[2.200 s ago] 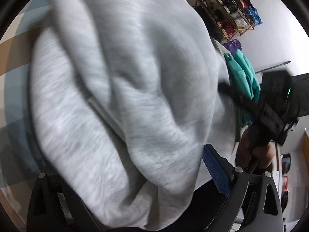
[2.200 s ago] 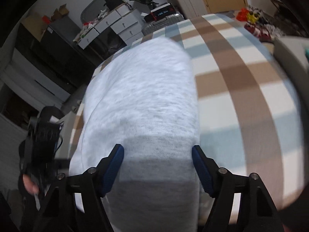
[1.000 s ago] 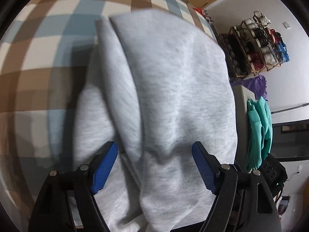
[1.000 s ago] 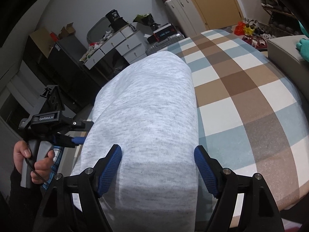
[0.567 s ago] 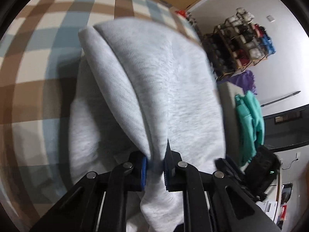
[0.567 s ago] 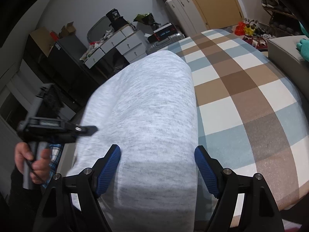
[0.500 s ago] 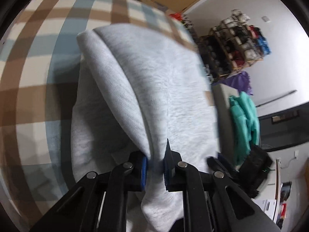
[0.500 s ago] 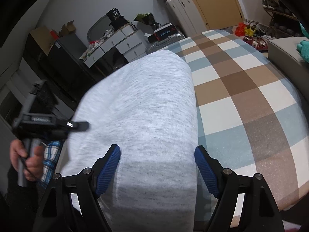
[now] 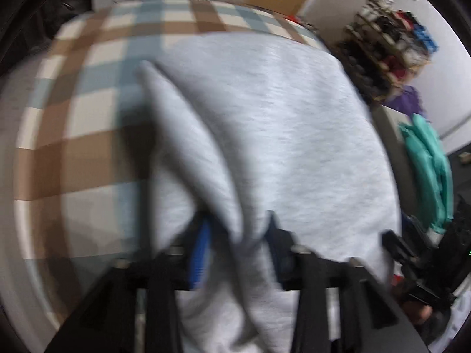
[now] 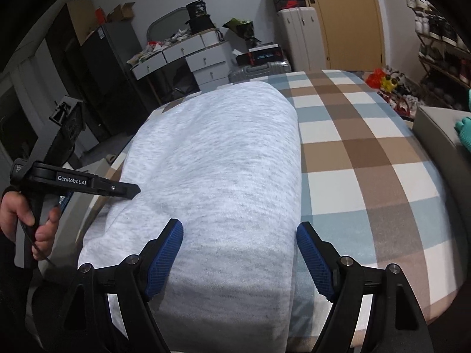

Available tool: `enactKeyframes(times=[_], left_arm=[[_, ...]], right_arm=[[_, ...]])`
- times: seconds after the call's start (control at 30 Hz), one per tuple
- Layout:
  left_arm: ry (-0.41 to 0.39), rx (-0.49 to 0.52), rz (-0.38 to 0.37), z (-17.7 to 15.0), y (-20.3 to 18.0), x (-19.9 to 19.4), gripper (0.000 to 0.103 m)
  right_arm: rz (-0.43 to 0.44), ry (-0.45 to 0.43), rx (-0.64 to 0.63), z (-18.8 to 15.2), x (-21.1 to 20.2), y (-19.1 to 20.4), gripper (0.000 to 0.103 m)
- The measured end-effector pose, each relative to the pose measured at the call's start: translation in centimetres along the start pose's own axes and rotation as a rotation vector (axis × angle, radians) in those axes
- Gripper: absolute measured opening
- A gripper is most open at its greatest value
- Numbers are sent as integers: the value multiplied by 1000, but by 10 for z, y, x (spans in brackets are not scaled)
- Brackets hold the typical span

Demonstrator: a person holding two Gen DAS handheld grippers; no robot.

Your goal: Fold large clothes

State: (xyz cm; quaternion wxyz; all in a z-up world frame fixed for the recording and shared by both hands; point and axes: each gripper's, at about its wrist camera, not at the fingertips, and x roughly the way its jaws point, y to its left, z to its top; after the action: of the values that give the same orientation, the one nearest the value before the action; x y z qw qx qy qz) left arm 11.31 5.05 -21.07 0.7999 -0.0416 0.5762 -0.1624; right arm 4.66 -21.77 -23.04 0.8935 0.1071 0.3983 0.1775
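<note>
Bed (image 10: 368, 158) under a checked cover, brown, pale blue and white squares. Around it a cluttered room: white drawer unit (image 10: 191, 56), silver suitcase (image 10: 259, 72), tall pale suitcase (image 10: 297, 38) beside a wooden door (image 10: 347, 20), dark cabinet (image 10: 97, 79) at far left, shoe rack (image 10: 438, 56) at far right.

Count: one grey sweatshirt (image 10: 223, 173), folded into a long thick stack, lying lengthwise on the bed toward its left side and reaching the near edge. Two sets of tongs. One teal garment (image 9: 429, 167) off the bed on a grey block.

Right tongs (image 10: 240, 260) spread wide, blue pads (image 10: 164, 257) on either side of the near end of the sweatshirt, clear of the cloth on the right, close to it on the left; touching or not, cannot tell. Left tongs (image 10: 134, 189) seen from the right wrist view as dark tips at the sweatshirt's left edge, bare hand (image 10: 26, 220) on the handle.

Left wrist view heavily blurred. Shows what the right view does not: a raised ridge of grey cloth running up from between the left tongs (image 9: 235, 235), a fold of it lying between the blue pads. Pads look a little apart around that fold; gripping or slack, cannot tell through the blur. Same view also catches the right tongs (image 9: 412, 261) as a dark shape at lower right.
</note>
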Motion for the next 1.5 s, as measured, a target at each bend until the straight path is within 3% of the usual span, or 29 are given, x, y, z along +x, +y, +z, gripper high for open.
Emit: enactKeyframes(times=[0.13, 0.2, 0.23, 0.27, 0.3, 0.37, 0.53, 0.57, 0.67, 0.77, 0.83, 0.9, 0.97, 1.03, 1.1, 1.17, 1.23, 1.27, 1.33, 1.47, 1.5], left_arm=[[-18, -7, 101, 3, -2, -24, 41], [-86, -4, 142, 1, -9, -48, 41], [-112, 7, 122, -3, -14, -55, 41], [-126, 21, 57, -9, -22, -63, 41], [-116, 41, -27, -17, -32, -66, 41], [-96, 75, -115, -32, -48, -61, 41], [30, 97, -107, -52, -60, 9, 40], [22, 91, -92, -53, -54, 22, 42], [-6, 47, -161, -51, -40, 32, 42], [-15, 44, -193, -50, -35, 32, 42], [-37, 58, -212, -51, -32, 33, 42], [-65, 78, -228, -56, -31, 31, 42], [-70, 95, -230, -56, -31, 28, 42], [-67, 99, -233, -57, -32, 29, 42], [-62, 82, -243, -58, -27, 28, 42], [-55, 79, -238, -64, -22, 25, 42], [-46, 76, -242, -66, -20, 24, 42], [-42, 70, -246, -64, -19, 24, 42], [-37, 51, -252, -66, -14, 23, 42], [-42, 40, -243, -67, -14, 21, 42], [-45, 39, -242, -68, -14, 20, 42]], right_arm=[[10, 4, 14, 1, 1, -4, 79], [10, 4, 16, 2, 1, -5, 79], [13, 6, 19, 2, 1, -5, 79], [13, 6, 20, 1, 1, -4, 79], [13, 7, 19, 2, 1, -4, 80], [17, 8, 20, 2, 1, -4, 80], [61, 29, 68, 2, 1, -13, 80], [72, 34, 76, 2, 0, -13, 80], [59, 17, 63, 4, -10, -14, 79], [49, -45, -8, 17, -36, -3, 79], [79, -27, -78, 29, -45, 15, 79], [103, 33, -201, 47, -43, 48, 78], [73, 141, -290, 57, -23, 75, 75], [55, 334, -368, 61, 20, 96, 49], [9, 483, -386, 56, 58, 98, 36], [40, 491, -362, 58, 72, 96, 36], [102, 569, -271, 67, 91, 94, 36], [106, 591, -247, 69, 98, 93, 35], [59, 615, -254, 68, 110, 96, 25], [66, 682, -268, 85, 108, 105, 25], [78, 662, -241, 100, 102, 103, 25]])
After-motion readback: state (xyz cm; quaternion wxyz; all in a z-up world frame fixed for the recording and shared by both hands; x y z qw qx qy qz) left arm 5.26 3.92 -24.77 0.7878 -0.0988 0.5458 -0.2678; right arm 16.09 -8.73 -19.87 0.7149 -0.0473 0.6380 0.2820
